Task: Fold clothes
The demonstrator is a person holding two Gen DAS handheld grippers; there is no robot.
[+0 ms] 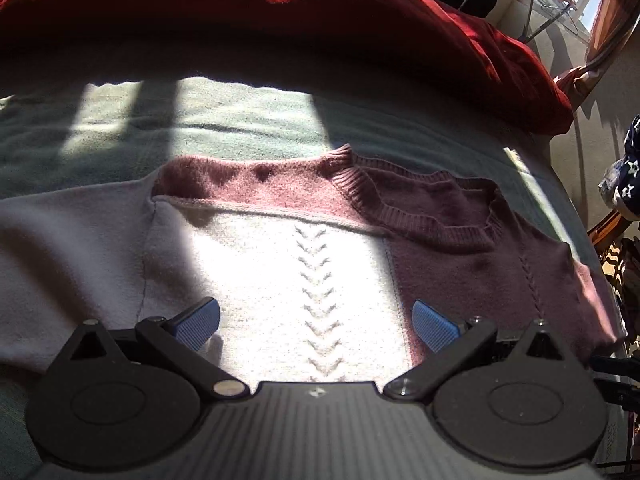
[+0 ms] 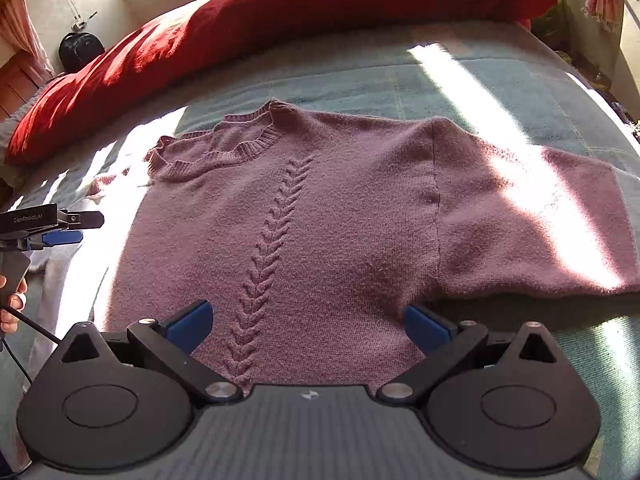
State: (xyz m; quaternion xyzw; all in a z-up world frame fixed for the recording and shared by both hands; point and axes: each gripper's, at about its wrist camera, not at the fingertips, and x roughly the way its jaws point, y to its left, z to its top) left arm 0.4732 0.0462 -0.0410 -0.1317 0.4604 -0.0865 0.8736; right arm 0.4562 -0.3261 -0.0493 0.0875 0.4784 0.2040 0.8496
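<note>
Right wrist view: mauve knit sweater (image 2: 340, 216) spread flat on bed (image 2: 500, 80), front up, ribbed neckline (image 2: 224, 148) at far left, braided cable (image 2: 272, 248) down middle, short sleeve (image 2: 540, 220) reaching right. Sun stripes across knit. Right tool (image 2: 308, 326) over near hem, blue pads (image 2: 192, 326) spread wide, gripping nothing. Left tool (image 1: 316, 324) also spread, above sunlit left part of sweater. Red duvet (image 2: 280, 12) bunched along far side of bed. Person's hand (image 2: 10, 304) at left edge.
</note>
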